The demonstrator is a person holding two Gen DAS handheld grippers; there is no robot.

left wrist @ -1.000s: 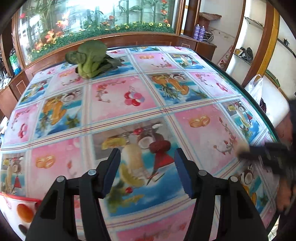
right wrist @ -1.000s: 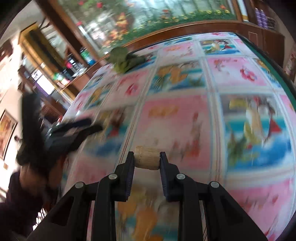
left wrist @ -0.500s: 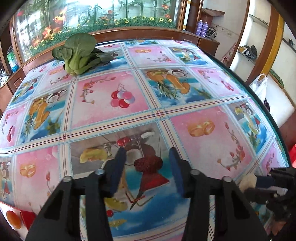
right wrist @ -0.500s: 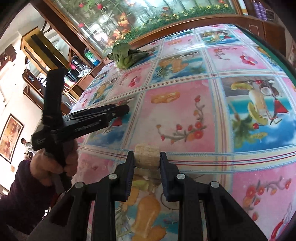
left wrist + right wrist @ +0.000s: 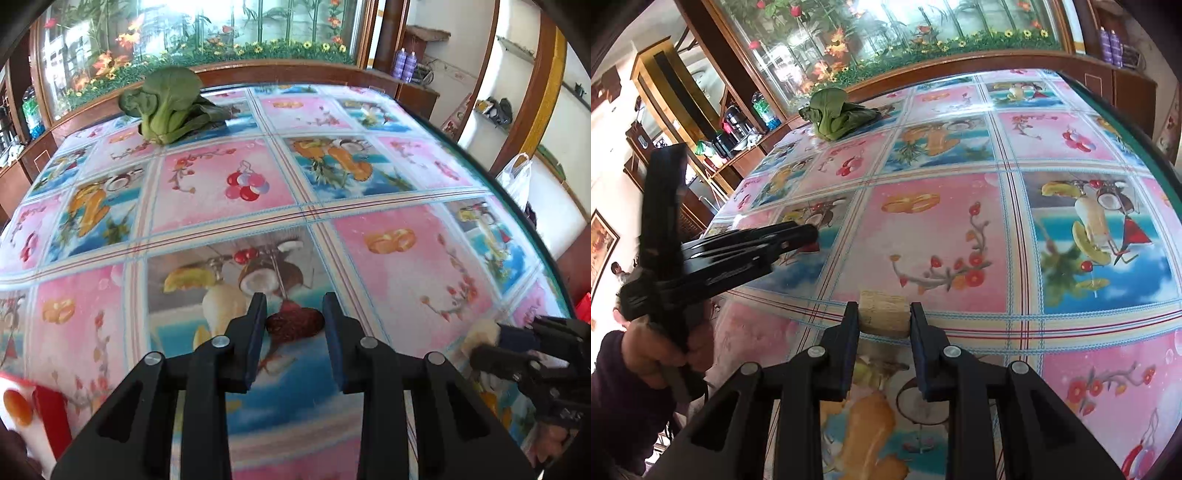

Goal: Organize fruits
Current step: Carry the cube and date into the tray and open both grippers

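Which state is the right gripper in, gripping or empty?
Gripping: right gripper has both pads pressed on a pale tan chunk, held above the tablecloth.

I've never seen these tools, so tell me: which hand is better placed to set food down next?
Right. The right gripper is shut on a pale chunk above the tablecloth; the left gripper has just been closing its jaws with nothing between them.

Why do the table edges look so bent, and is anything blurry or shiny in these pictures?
Both views: the fisheye lens bends the table's edge. Right wrist view: window glare whitens the tablecloth's far end. Left wrist view: the right gripper at the frame's edge looks soft.
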